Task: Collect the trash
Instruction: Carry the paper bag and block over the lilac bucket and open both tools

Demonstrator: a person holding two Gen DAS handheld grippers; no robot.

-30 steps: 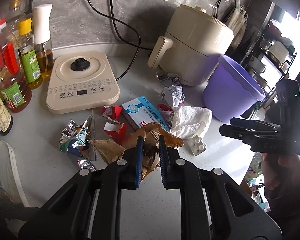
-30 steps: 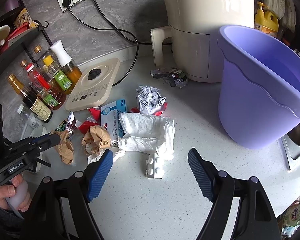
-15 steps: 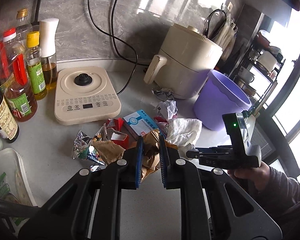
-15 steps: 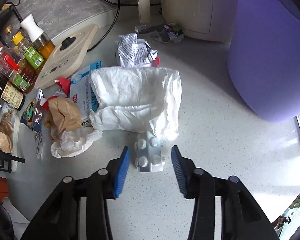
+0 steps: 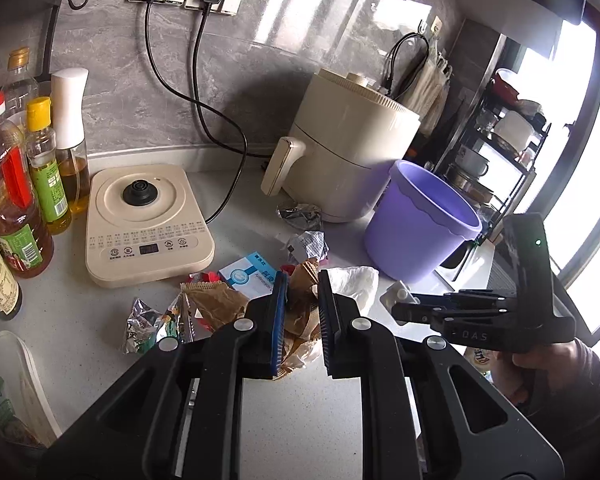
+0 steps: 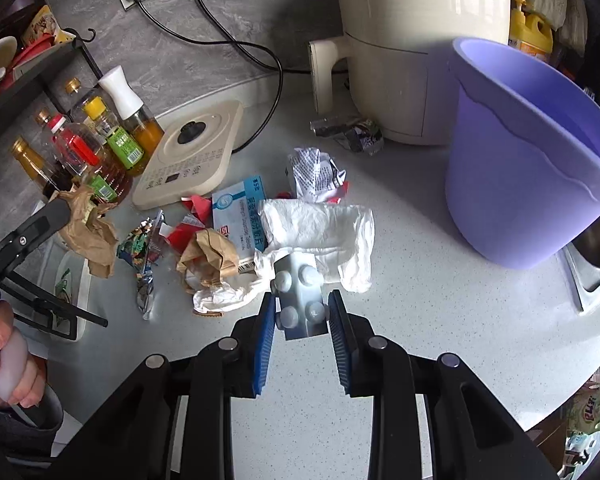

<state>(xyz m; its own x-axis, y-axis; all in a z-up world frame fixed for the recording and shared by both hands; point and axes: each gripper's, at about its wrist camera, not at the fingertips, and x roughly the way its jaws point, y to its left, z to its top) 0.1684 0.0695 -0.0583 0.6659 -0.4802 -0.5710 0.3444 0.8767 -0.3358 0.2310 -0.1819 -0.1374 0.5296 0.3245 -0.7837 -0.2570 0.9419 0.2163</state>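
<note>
R gripper [image 6: 300,320] dropped onto blister pack [image 6: 300,292], closing; fingers [image 6: 266,340] seemingly touching.

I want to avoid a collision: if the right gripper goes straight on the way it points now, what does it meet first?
The right gripper, jaws closing on the white blister pack, would probably push first into the crumpled white tissue just beyond the pack. Depth is hard to judge, so this is uncertain.

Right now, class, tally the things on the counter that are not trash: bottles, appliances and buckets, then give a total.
Bottles: 6
Appliances: 2 (air fryer, cooker base)
Buckets: 1
Total: 9
</note>
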